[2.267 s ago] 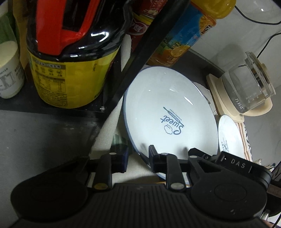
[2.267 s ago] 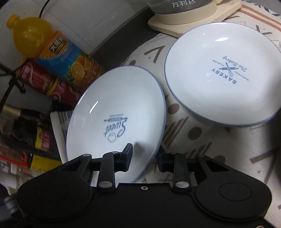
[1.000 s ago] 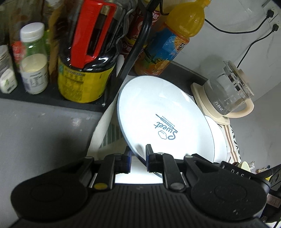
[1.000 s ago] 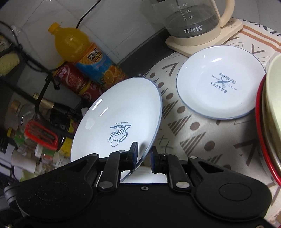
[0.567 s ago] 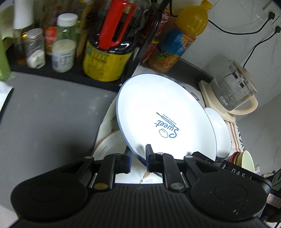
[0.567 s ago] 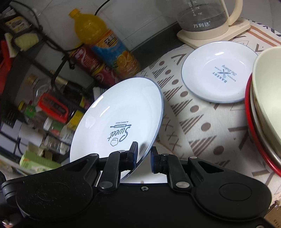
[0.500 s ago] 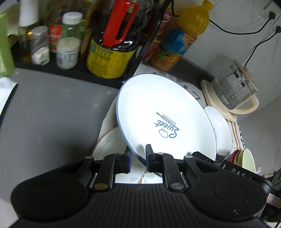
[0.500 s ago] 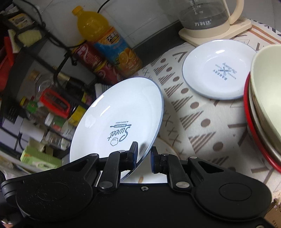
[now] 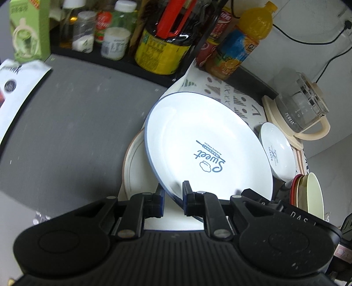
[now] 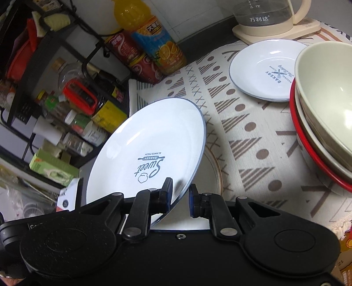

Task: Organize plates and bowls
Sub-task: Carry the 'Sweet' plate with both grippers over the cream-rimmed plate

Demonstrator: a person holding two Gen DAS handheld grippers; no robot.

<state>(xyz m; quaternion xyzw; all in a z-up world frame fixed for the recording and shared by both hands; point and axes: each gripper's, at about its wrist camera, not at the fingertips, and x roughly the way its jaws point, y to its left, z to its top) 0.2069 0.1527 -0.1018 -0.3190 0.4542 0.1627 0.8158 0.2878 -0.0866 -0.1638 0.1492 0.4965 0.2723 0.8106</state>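
Fingers on both sides are pinched onto the rim of the Sweet plate (image 9: 204,151): left gripper (image 9: 172,198) has its jaws nearly closed with the rim wedged between them, right gripper (image 10: 179,199) the same on its side, though there I see a sliver of gap by the right-hand pad, so I can't say how firm that bite is. No earlier context used, just what I see.

Plate is off the cloth, tilted steeply, carried between the two grippers. Directly under it sits a larger beige-rimmed plate (image 9: 136,167) on the patterned tablecloth (image 10: 248,136). My read: I'm mid-carry, about to stack onto that one.

Next move, as I judge it: level the plate, centre it over the beige-rimmed plate, lower until it touches, then open both sides together. Uneven release would likely let it slide or clatter.

Also around: small Bakery plate (image 10: 266,70) further back near the kettle (image 10: 270,15), and stacked bowls (image 10: 323,105) on the right, well clear of the drop spot. Those probably come after.
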